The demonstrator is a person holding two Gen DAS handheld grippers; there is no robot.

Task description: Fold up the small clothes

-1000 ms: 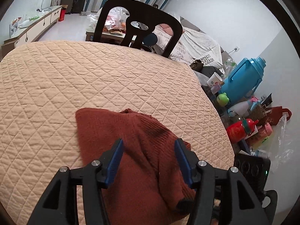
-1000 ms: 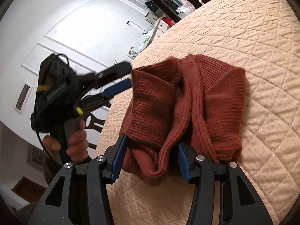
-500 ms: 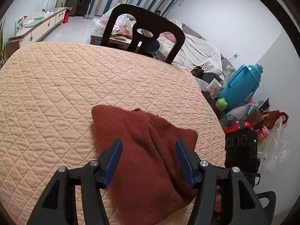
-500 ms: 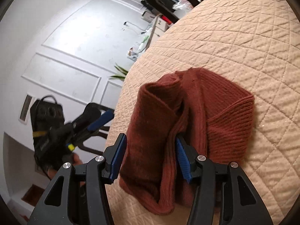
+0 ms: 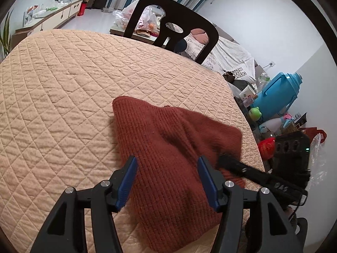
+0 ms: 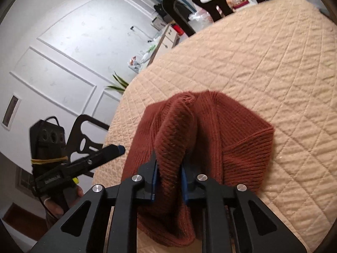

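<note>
A rust-red knit garment (image 5: 168, 147) lies bunched on the quilted beige table cover (image 5: 63, 84) near its right edge. My left gripper (image 5: 167, 179) is open, its blue pads on either side of the garment's near part, not pinching it. My right gripper (image 6: 168, 175) is shut on a raised fold of the garment (image 6: 177, 130) and lifts that fold above the rest. The right gripper's finger also shows in the left wrist view (image 5: 248, 168), at the garment's right side. The left gripper shows in the right wrist view (image 6: 84, 164), off the table's left edge.
A black chair (image 5: 170, 25) stands at the table's far side. Beyond the right edge are a blue jug (image 5: 278, 92), bottles and bags. A low cabinet (image 5: 48, 19) stands at the far left. A white panelled wall (image 6: 63, 52) is behind the left gripper.
My right gripper has closed on a fold of the garment and raised it. The left gripper has stayed open and drawn back slightly. The garment has bunched toward the right edge.
</note>
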